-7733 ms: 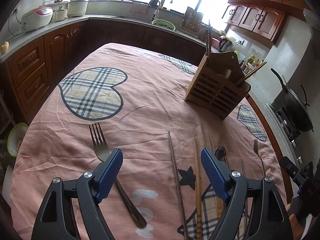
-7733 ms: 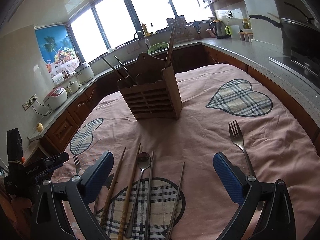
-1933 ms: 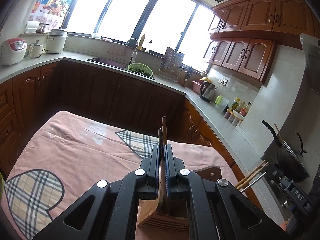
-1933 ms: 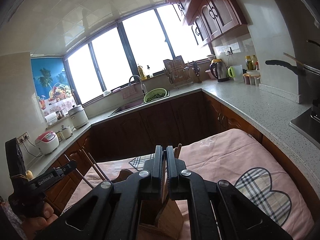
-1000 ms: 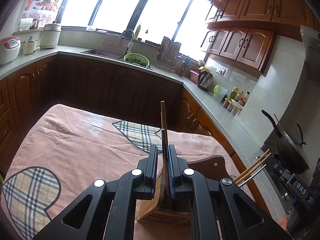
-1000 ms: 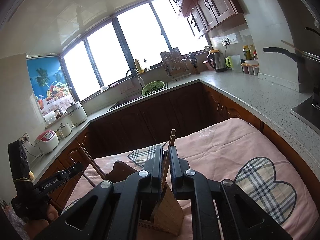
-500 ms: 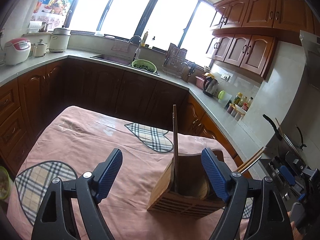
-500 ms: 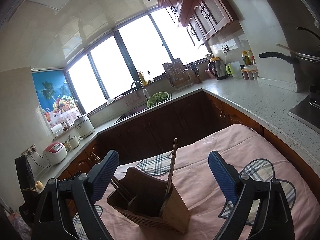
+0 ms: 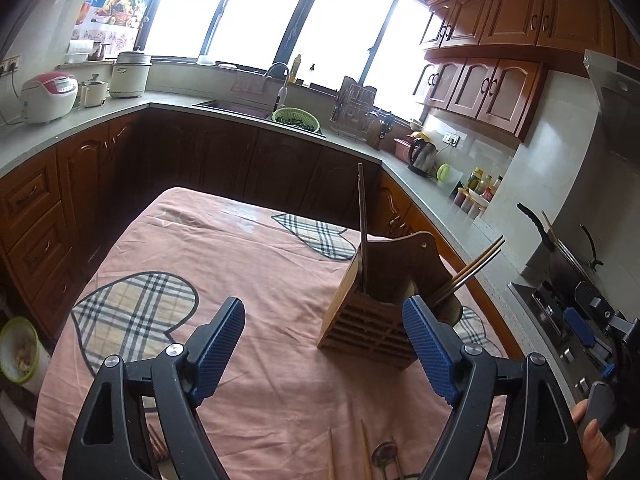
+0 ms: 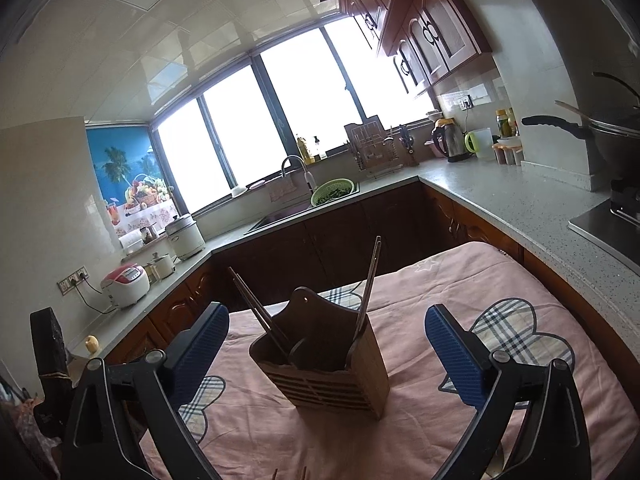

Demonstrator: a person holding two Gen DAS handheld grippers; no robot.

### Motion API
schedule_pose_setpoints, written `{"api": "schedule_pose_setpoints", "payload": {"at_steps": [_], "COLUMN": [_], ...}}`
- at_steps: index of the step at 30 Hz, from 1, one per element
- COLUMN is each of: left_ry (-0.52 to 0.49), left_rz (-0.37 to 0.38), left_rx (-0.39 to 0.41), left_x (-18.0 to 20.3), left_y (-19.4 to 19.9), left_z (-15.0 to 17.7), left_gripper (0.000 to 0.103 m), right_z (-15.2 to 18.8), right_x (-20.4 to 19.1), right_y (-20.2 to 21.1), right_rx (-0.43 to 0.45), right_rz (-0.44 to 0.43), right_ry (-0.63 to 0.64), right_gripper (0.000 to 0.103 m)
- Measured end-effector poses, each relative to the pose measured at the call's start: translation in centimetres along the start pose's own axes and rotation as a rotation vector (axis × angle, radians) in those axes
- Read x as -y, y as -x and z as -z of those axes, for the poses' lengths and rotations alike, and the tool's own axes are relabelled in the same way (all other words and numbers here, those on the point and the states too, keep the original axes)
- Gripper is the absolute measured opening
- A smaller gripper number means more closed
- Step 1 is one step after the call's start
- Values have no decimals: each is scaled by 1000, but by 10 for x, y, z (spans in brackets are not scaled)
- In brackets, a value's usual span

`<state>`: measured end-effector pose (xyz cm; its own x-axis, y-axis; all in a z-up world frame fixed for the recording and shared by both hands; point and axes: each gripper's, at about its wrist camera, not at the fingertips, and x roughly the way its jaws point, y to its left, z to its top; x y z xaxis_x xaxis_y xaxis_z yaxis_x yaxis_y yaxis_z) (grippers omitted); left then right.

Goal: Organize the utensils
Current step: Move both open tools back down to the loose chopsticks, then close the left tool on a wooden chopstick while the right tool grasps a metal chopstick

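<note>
A wooden utensil holder (image 9: 380, 308) stands on the pink tablecloth (image 9: 248, 264); it also shows in the right wrist view (image 10: 332, 368). Dark chopsticks (image 9: 362, 232) stand upright in one compartment, and lighter chopsticks (image 9: 476, 264) lean out of another. In the right wrist view the dark chopsticks (image 10: 370, 284) stand at the right and another pair (image 10: 256, 312) leans left. My left gripper (image 9: 324, 348) is open and empty, above the table, with the holder behind its right finger. My right gripper (image 10: 326, 354) is open and empty, framing the holder. A spoon (image 9: 382, 454) and chopsticks (image 9: 366, 456) lie at the near edge.
Kitchen counters (image 9: 120, 108) run behind and to the right of the table, with a rice cooker (image 9: 48, 96), a sink and green colander (image 9: 296, 120), a kettle (image 9: 422, 156) and a wok (image 10: 612, 128). The other gripper (image 9: 600, 344) shows at the right.
Both grippers have let go of the dark chopsticks, which now stand in the holder. Both have opened wide and drawn back from the holder.
</note>
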<state>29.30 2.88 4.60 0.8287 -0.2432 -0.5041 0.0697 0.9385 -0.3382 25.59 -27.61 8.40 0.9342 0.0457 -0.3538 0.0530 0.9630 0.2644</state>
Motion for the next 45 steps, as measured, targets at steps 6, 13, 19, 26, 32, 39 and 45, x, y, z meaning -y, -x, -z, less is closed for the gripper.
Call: {"api": "schedule_pose_setpoints", "payload": {"at_steps": [6, 13, 19, 26, 32, 39, 45], "left_ry": [23, 45, 44, 40, 29, 6, -3], "left_rz": [-17, -35, -54, -64, -70, -70, -71], "left_rx": [-36, -67, -96, -126, -155, -197, -236], "left_x": [-10, -18, -22, -20, -19, -13, -11], "left_y": [34, 60, 73, 82, 80, 73, 58], "left_z": [18, 32, 45, 54, 60, 64, 65], "left_gripper": [81, 81, 81, 81, 81, 81, 81], "right_z": [22, 53, 77, 98, 109, 121, 131], "right_x": [-5, -7, -7, -10, -15, -18, -18], "right_y": [22, 40, 51, 59, 61, 52, 40], "right_rx": [-38, -98, -146, -187, -211, -260, -321], "right_rz": [-1, 19, 39, 47, 49, 57, 63], "right_ry": [4, 18, 33, 45, 61, 87, 108], "right_gripper": [100, 101, 101, 101, 101, 101, 101]}}
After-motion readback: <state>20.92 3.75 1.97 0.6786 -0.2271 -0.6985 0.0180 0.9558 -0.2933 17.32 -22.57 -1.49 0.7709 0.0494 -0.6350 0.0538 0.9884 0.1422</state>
